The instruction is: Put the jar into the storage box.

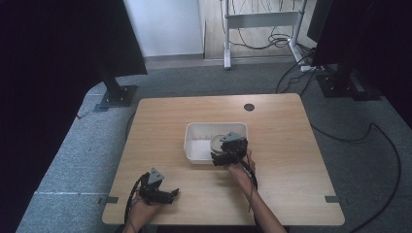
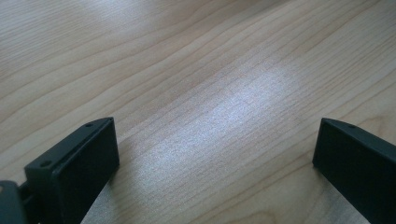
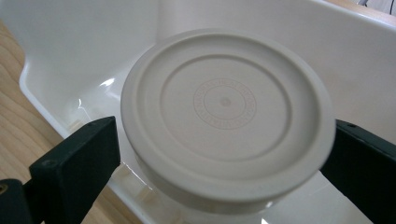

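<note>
A lab or test room: grey carpet [image 1: 73, 145], black stands [image 1: 116, 94], floor cables [image 1: 369, 131] and a metal frame [image 1: 260, 22] beyond the right gripper [image 1: 228, 150].

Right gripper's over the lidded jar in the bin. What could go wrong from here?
1. The right gripper has its jaws spread about as wide as the round lid; a jaw may clip the rim.
2. The jar sits near the white bin wall, so a jaw might hit it.
3. Smooth lid could slip.
</note>
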Motion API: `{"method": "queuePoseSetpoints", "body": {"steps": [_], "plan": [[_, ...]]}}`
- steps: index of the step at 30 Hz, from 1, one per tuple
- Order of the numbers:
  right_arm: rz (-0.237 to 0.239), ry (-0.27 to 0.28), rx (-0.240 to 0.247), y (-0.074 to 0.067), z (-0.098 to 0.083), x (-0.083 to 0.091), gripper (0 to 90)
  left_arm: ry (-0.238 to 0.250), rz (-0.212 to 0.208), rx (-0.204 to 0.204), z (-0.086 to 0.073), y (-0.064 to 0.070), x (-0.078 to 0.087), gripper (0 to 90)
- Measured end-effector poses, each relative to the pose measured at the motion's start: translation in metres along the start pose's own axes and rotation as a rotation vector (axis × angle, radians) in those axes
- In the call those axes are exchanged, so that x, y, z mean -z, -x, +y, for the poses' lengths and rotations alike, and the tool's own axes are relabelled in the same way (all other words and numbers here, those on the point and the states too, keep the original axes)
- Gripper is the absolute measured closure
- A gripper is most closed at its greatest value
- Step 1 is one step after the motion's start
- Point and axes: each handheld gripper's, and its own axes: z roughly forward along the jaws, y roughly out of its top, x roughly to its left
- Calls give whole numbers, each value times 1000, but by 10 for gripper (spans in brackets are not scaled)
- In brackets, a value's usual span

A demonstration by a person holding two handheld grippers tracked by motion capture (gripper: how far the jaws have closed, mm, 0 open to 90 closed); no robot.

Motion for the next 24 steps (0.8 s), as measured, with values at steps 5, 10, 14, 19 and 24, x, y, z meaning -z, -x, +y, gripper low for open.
{"method": "queuePoseSetpoints", "body": {"steps": [5,10,14,19,24], "plan": [[10,5,1,1,-1,6,7,0,0,0,0,0,0,1],[20,13,8,1,-3,12,12,1,0,0,0,0,0,1],[25,19,11,1,-5,16,14,0,0,-1,0,0,0,1],[34,27,19,1,-6,22,17,0,1,-1,0,0,0,1],[44,33,31,0,-7,27,22,1,0,-1,0,0,0,1]]}}
